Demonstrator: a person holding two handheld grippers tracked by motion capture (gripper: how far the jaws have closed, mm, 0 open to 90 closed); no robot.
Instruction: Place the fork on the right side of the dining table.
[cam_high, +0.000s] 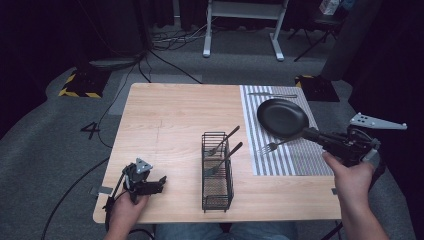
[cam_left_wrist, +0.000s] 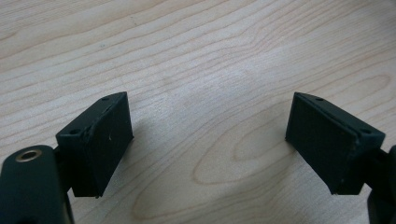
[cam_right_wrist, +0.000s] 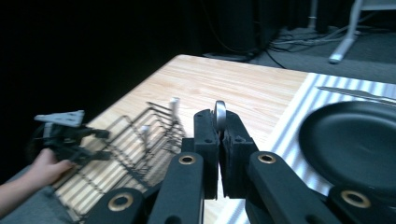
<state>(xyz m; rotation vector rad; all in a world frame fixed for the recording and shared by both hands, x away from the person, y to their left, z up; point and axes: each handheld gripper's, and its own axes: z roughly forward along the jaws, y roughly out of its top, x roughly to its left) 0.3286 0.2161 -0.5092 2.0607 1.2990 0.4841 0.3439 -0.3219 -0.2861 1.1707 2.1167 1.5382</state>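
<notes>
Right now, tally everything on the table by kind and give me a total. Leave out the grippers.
Forks: 3, two standing in the wire basket at and, one held by the right hand-held gripper at
Knives: 1
Black plates: 1
Wire baskets: 1
Striped mats: 1
Total: 7

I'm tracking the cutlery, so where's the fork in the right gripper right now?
In the high view the fork hangs over the striped mat, clamped in the right gripper, just below the black pan and right of the wire basket.
</notes>
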